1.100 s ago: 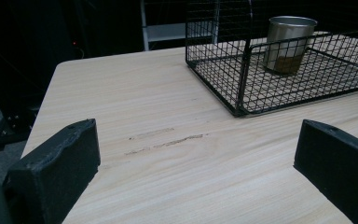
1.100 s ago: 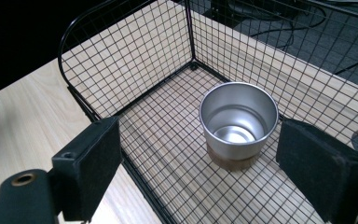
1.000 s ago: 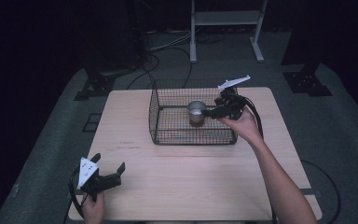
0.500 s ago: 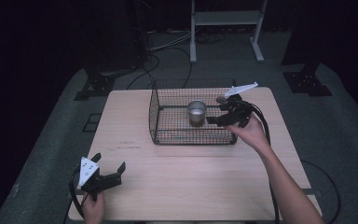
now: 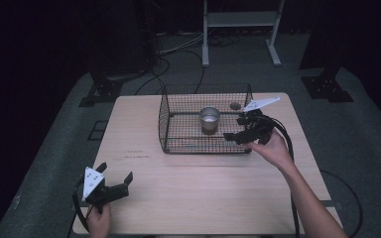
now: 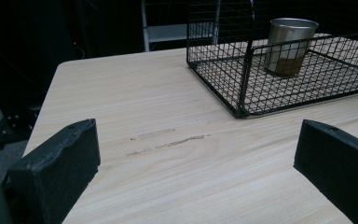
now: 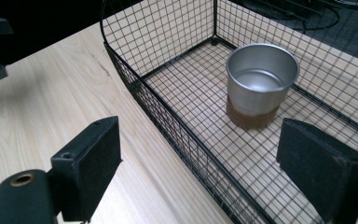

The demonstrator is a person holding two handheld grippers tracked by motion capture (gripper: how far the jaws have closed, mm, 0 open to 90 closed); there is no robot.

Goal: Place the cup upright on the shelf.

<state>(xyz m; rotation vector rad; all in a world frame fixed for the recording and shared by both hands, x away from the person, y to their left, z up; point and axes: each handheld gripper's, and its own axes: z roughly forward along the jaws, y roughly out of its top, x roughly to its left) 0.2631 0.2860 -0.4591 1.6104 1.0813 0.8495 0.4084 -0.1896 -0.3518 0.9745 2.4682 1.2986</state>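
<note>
One metal cup (image 5: pixel 209 119) is standing upright on the floor of the black wire basket (image 5: pixel 178 141), toward its middle, with its brown base band showing in the right gripper view (image 7: pixel 249 119). The basket is sitting on the far half of the wooden desk (image 5: pixel 203 183). The right tongs (image 5: pixel 239 130) are hanging over the basket's right end, apart from the cup and gripping nothing; in the right gripper view their jaws are standing apart, one over the bare desk outside the near wall and the other over the mesh floor, with the basket's wall (image 7: pixel 186 140) running between them. The left tongs (image 5: pixel 115 174) are resting at the desk's near left corner, well apart from the basket, their jaws spread wide and empty, with bare wood between them in the left gripper view.
</note>
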